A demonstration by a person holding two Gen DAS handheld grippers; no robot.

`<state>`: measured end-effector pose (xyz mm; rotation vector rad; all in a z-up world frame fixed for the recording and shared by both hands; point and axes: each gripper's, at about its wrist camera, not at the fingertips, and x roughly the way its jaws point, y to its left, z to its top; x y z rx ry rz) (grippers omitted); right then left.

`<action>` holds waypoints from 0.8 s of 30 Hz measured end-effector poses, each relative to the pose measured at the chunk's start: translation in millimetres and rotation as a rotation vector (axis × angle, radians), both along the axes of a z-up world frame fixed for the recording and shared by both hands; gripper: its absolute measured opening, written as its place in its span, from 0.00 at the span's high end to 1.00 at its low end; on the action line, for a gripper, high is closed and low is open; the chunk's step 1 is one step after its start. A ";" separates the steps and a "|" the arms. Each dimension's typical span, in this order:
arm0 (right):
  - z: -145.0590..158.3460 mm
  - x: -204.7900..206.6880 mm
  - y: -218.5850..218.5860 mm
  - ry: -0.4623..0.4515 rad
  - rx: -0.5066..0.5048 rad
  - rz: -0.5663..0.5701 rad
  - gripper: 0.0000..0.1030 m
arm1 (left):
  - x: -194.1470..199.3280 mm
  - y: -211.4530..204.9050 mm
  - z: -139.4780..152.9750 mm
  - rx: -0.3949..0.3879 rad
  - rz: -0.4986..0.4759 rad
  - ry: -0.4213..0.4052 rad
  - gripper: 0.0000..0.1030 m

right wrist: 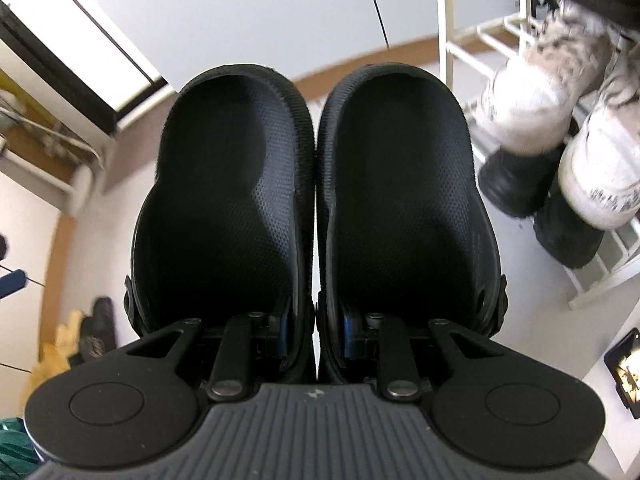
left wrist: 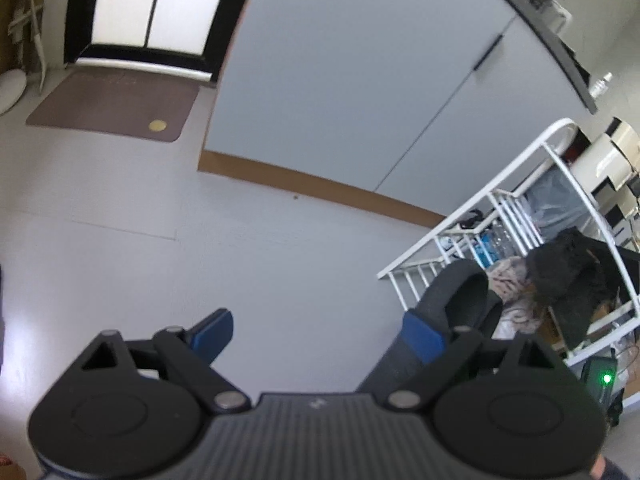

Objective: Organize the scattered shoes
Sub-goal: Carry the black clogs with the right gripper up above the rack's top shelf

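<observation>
Your right gripper (right wrist: 316,340) is closed on a pair of black clogs (right wrist: 316,200). The two clogs stand side by side and touch along their inner walls, and each blue finger (right wrist: 283,336) sits inside one clog, so the two inner walls are pressed together between the fingers. The open insides of the clogs face the camera and the toes point away from you.

To the right of the clogs you see the white wire shoe rack (right wrist: 446,32). On its rails lie two white sneakers (right wrist: 536,92), and under them there are black shoes (right wrist: 516,184). The clogs are near the rack but they do not touch it; they are in the air in your gripper.

Your left gripper (left wrist: 316,332) has its jaws wide apart and nothing is between them, only the pale floor (left wrist: 240,240) below. In the left wrist view, one of the clogs (left wrist: 460,300) shows just behind the right blue pad (left wrist: 422,336), and the rack (left wrist: 500,196) stands behind it, beside a grey cabinet (left wrist: 340,80). A brown doormat (left wrist: 116,106) lies far away at the door.
</observation>
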<state>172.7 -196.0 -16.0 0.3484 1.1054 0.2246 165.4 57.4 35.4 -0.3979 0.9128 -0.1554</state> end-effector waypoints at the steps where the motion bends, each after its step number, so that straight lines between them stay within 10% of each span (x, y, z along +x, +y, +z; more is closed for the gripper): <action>1: 6.0 -4.0 -5.3 -0.027 -0.003 0.008 0.74 | -0.2 -2.6 4.0 -0.005 0.006 -0.004 0.09; 24: 76.0 -1.8 -56.8 -0.359 -0.042 -0.164 0.74 | -15.2 -49.3 26.6 -0.034 -0.049 -0.117 0.10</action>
